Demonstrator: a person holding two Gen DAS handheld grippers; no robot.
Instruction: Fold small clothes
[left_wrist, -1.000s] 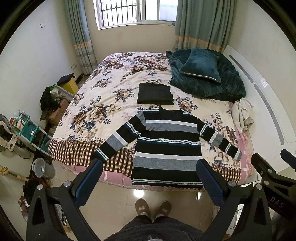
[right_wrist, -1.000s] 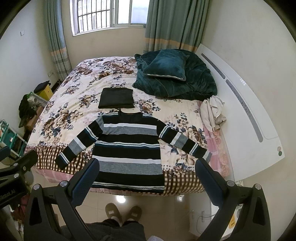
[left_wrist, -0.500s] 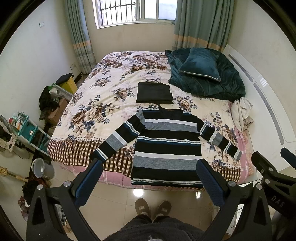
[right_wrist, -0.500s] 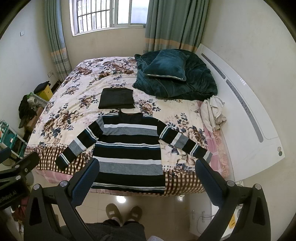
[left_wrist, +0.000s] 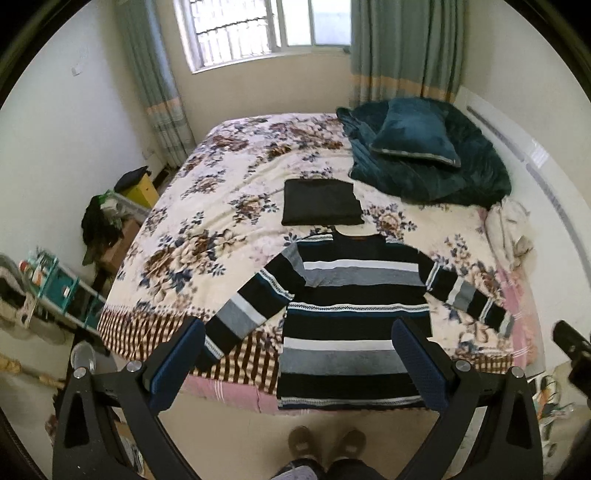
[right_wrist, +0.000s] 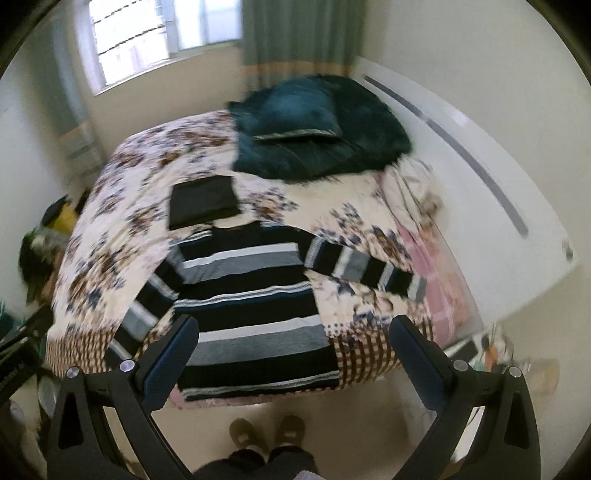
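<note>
Knit striped sweater (left_wrist: 351, 314) – plush velvety pillow (left_wrist: 413, 134) – glossy floor (left_wrist: 236, 435).

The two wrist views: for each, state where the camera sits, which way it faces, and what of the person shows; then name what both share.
Left wrist: on the left claw, facing the floral-covered bed from its foot; brown slippers show.
Right wrist: on the right claw, facing the same bed, tilted and blurred; slippers show too.
Shared: black, grey and white striped knit sweater, folded black garment, teal velvet pillow.
</note>
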